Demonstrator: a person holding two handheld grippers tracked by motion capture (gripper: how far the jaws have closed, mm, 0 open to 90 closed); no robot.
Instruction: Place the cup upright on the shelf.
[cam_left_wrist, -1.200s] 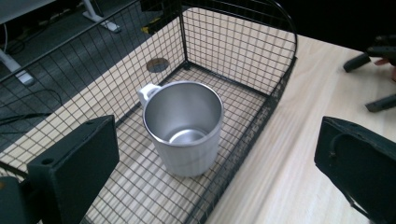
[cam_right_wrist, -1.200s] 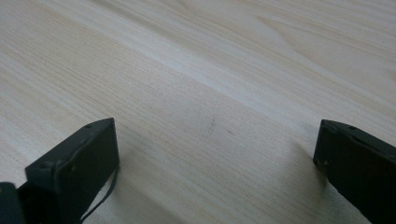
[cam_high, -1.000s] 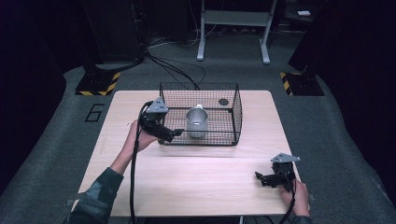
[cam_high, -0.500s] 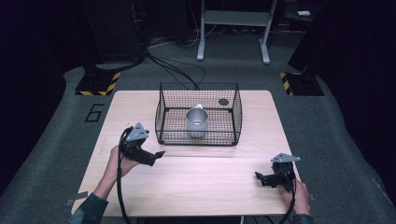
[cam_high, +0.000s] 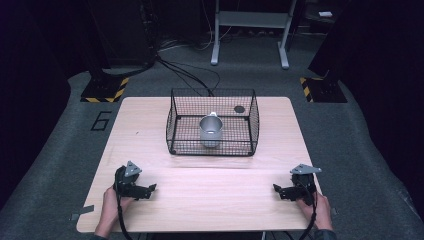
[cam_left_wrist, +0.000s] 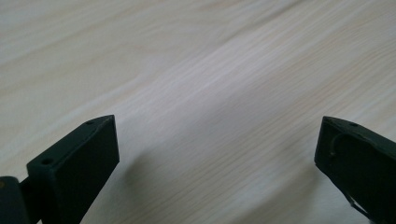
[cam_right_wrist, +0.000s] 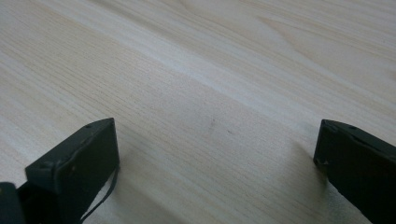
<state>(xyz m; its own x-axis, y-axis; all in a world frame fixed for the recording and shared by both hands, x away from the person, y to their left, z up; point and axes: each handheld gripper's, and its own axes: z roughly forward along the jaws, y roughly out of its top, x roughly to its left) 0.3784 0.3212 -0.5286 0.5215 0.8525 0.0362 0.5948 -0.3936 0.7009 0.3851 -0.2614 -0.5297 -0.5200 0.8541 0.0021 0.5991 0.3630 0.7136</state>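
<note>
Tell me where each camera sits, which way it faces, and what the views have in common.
High view: fixed above the person's side, looking forward and down on the table, the wire basket with a metal cup, both hands and claws: left claw, right claw.
Left gripper view: rides the left claw, looking along its jaws, set wide apart, at bare wood.
Right gripper view: rides the right claw, jaws wide apart, close over wood.
Shared: all three show the light wooden tabletop; both gripper views show nothing between the jaws.
</note>
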